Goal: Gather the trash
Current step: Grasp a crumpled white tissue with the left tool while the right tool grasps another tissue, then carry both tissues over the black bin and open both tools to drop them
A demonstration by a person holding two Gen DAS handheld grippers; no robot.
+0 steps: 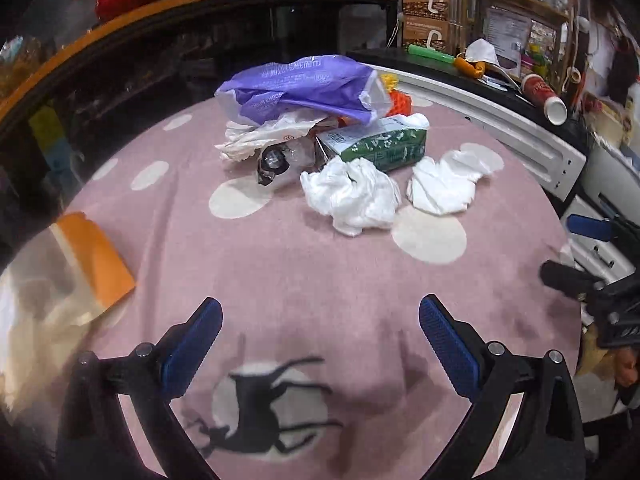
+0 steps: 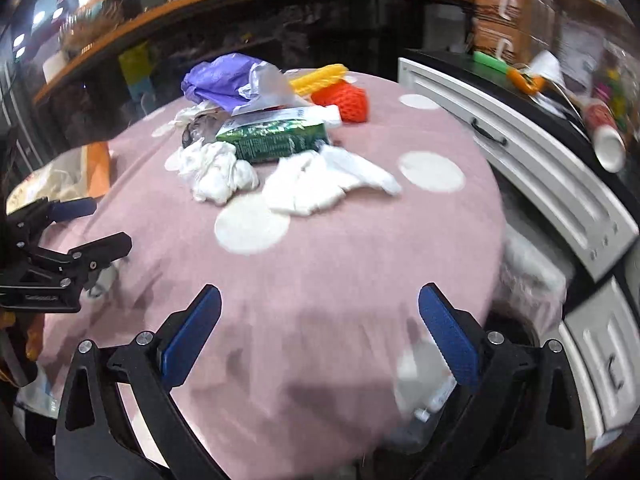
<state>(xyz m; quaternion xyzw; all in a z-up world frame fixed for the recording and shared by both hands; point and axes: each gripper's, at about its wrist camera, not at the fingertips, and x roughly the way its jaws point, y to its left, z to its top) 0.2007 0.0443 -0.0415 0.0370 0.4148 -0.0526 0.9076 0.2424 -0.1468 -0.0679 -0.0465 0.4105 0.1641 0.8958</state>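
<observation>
While both tools hang over the near part of a pink blanket (image 1: 280,264) with pale dots, the left gripper (image 1: 320,344) has its two blue-padded jaws spread wide with nothing between them, and the right gripper (image 2: 320,336) stands just as wide and just as empty. All the trash lies ahead of the fingertips in one loose heap, well apart from both. Nearest to the left gripper are two crumpled white tissues (image 1: 354,196), side by side, the right one (image 1: 448,184) slightly farther off. Just beyond them lies one green carton (image 1: 380,144) on its side, touching the first tissue. Left of the carton sits one small dark crushed wrapper (image 1: 272,162), against one whitish plastic bag (image 1: 256,136). One purple plastic bag (image 1: 296,90) is draped over the back of the heap. Farthest from the right gripper, behind the carton, are one orange foam net (image 2: 344,100) and one yellow one (image 2: 318,78). One orange-edged bag (image 1: 96,260) lies far to the left gripper's left.
</observation>
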